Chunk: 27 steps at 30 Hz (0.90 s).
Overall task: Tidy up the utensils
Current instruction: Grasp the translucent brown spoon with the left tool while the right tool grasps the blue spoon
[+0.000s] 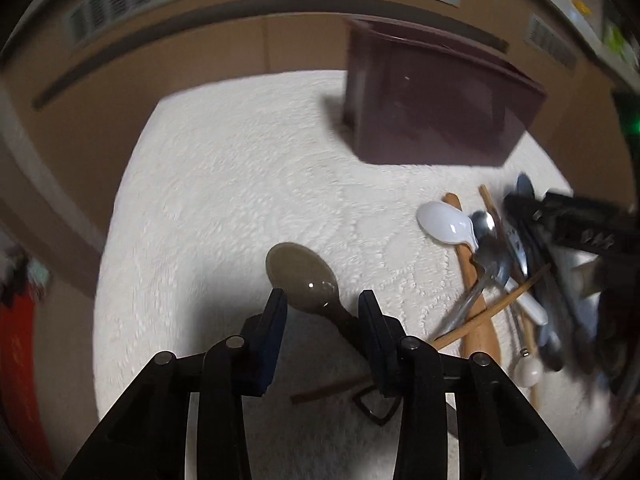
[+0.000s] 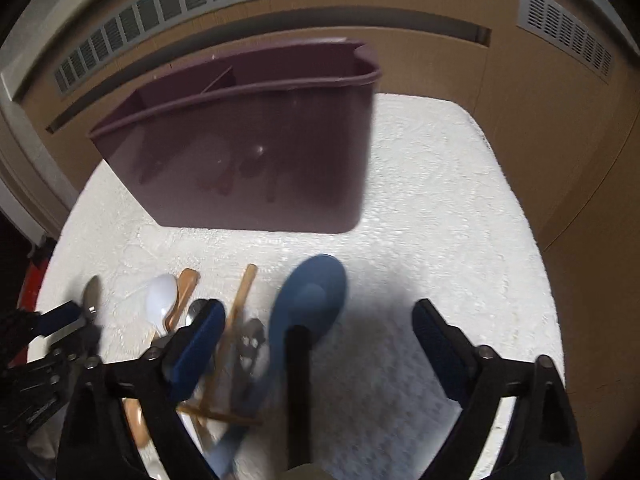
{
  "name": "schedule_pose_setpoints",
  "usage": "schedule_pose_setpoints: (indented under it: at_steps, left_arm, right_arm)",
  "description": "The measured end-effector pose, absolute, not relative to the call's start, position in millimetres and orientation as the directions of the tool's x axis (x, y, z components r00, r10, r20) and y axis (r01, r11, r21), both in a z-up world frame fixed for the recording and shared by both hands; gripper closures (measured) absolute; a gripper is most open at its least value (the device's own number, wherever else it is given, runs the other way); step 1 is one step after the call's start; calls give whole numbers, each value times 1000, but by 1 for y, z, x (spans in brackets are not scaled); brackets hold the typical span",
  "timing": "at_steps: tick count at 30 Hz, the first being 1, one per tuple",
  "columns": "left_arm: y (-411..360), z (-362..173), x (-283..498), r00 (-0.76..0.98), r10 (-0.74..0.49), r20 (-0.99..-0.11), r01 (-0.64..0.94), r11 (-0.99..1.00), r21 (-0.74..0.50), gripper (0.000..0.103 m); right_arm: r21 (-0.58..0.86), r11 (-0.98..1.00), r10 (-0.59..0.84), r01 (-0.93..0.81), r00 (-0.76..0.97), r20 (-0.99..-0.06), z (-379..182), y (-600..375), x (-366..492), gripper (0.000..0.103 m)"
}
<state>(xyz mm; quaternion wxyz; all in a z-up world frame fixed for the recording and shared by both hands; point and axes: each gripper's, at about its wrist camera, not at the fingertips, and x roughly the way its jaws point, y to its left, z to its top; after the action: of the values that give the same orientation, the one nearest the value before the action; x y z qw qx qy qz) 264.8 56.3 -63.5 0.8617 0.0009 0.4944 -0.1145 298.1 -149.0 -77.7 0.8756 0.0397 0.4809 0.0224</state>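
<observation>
Left wrist view: left tongs (image 1: 322, 306) at lower centre, spread moderately, straddling the neck of a dark olive spoon (image 1: 302, 276) lying on the white surface (image 1: 224, 184). Bowl of the spoon pointing up-left beyond the fingertips, handle running down-right under the right-hand finger; long axis diagonal, so not square to the gap. No contact with either pad discernible. Maroon caddy (image 1: 432, 116) at upper right, well apart. Heap of mixed utensils (image 1: 492, 272) at right, the right tongs (image 1: 576, 228) reaching in there.

Right wrist view: right tongs (image 2: 318, 332) spread wide at bottom, holding nothing. Blue spoon (image 2: 310, 300) between the fingers, bowl toward the caddy, handle trailing down-left toward the camera. Utensil heap at lower left, caddy straight ahead at upper centre. Likely next: closing on the olive spoon's neck, left side being the nearer.
</observation>
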Motion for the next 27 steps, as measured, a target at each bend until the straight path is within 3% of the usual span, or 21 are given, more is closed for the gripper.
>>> schedule_pose_setpoints:
  at_steps: [1, 4, 5, 6, 9, 14, 16, 17, 19, 21, 23, 27]
  left_arm:
    - [63, -64, 263, 467, -221, -856, 174, 972, -156, 64]
    - [72, -66, 268, 421, -273, -865, 101, 962, -254, 61]
    - [73, -66, 272, 410, -281, -868, 74, 958, -275, 59]
    - [74, -67, 276, 404, -286, -869, 49, 955, -292, 57]
    - [66, -66, 290, 387, -265, -883, 8, 959, -284, 57]
    - [31, -65, 303, 414, -185, -891, 98, 982, -159, 57]
    - [14, -65, 299, 446, -158, -881, 166, 982, -92, 70]
    - [7, -66, 294, 470, -138, -872, 193, 980, -52, 70]
    - [-2, -67, 283, 502, -136, -854, 234, 972, -18, 70]
    - [-2, -67, 273, 509, -161, -846, 254, 967, -31, 70]
    - [1, -66, 263, 512, -180, -840, 263, 964, -46, 70]
    - [10, -66, 249, 506, -206, -837, 262, 962, -78, 69]
  right_arm:
    - [91, 996, 83, -10, 526, -846, -80, -144, 300, 30]
    - [29, 996, 70, -81, 567, -821, -79, -130, 294, 63]
    - [-28, 993, 43, -112, 584, -810, -78, -124, 289, 85]
    - [-56, 988, 39, -141, 597, -801, -76, -121, 285, 91]
    - [-59, 981, 68, -183, 619, -783, -68, -129, 271, 96]
    - [40, 971, 187, -234, 650, -736, -47, -162, 253, 97]
    - [51, 968, 205, -245, 660, -723, -42, -175, 253, 96]
    - [49, 970, 201, -240, 668, -717, -39, -176, 251, 95]
    - [49, 972, 196, -232, 672, -714, -36, -171, 252, 88]
    - [65, 973, 198, -223, 649, -735, -41, -165, 258, 63]
    - [96, 971, 216, -221, 624, -751, -47, -161, 266, 49]
    - [123, 967, 231, -223, 563, -793, -66, -146, 287, 49]
